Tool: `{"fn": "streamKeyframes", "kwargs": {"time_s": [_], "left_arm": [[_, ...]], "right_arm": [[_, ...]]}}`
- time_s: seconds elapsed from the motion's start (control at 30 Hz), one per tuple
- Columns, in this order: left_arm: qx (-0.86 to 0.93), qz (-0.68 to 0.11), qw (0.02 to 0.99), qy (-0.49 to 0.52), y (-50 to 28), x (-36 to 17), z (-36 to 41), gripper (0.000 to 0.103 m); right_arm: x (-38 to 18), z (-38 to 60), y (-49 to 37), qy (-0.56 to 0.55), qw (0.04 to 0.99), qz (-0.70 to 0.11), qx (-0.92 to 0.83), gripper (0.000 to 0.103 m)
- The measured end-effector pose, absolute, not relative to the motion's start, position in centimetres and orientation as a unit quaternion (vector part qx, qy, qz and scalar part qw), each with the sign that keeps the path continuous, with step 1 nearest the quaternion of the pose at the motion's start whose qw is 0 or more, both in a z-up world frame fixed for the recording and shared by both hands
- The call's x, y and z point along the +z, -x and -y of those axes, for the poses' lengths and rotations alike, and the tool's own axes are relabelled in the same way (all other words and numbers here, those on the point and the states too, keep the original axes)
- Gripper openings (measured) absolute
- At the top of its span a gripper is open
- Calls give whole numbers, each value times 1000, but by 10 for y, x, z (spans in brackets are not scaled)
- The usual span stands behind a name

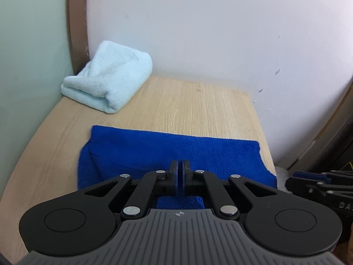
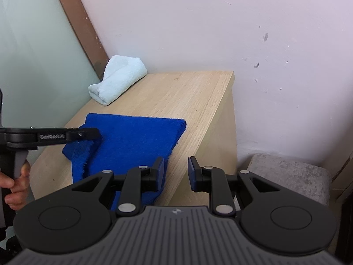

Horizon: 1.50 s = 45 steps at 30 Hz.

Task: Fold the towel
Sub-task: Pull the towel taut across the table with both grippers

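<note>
The blue towel (image 2: 134, 137) lies folded on the near part of your wooden desk (image 2: 194, 95), its near edge hanging over the desk's front. Your left gripper (image 1: 179, 172) has its jaws pinched together on a raised fold of the towel's left side. Your right gripper (image 2: 175, 172) hangs at the towel's right corner, jaws wide, holding nothing. A folded light-blue towel (image 1: 108, 86) sits at the far left corner against the wall (image 1: 198, 33).

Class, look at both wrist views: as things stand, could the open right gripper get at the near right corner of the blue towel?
Probably yes. The right gripper is open just beside the blue towel, with only bare table between; the left gripper pinches another part.
</note>
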State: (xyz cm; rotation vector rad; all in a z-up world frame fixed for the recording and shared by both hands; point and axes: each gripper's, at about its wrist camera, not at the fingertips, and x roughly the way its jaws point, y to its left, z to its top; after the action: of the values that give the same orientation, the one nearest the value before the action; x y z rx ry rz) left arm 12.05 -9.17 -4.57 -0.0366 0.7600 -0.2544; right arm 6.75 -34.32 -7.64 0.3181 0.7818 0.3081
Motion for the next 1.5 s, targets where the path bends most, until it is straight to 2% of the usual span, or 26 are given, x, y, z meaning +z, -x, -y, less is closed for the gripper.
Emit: {"fn": "streamKeyframes", "kwargs": {"time_s": [0.07,0.23,0.67,1.03,1.5], "left_arm": [[-123,-364,923,21,-112,-40,85,4],[-113,-359,926,28,-93,-34,68,4],[-70,-359,930,37,-65,-34,24,4],[-66,-364,928,40,-61,-40,17,4],[-92,-318,942,51,-55,-11,24,4]], "right_arm": [[-75,341,-63,-151,900,-380,151,40],[-75,338,-52,-152,895,-387,161,42],[-85,325,-47,-182,876,-402,193,42],[-85,326,-46,-192,866,-410,212,41],[-80,316,-53,-206,859,-401,243,42]]}}
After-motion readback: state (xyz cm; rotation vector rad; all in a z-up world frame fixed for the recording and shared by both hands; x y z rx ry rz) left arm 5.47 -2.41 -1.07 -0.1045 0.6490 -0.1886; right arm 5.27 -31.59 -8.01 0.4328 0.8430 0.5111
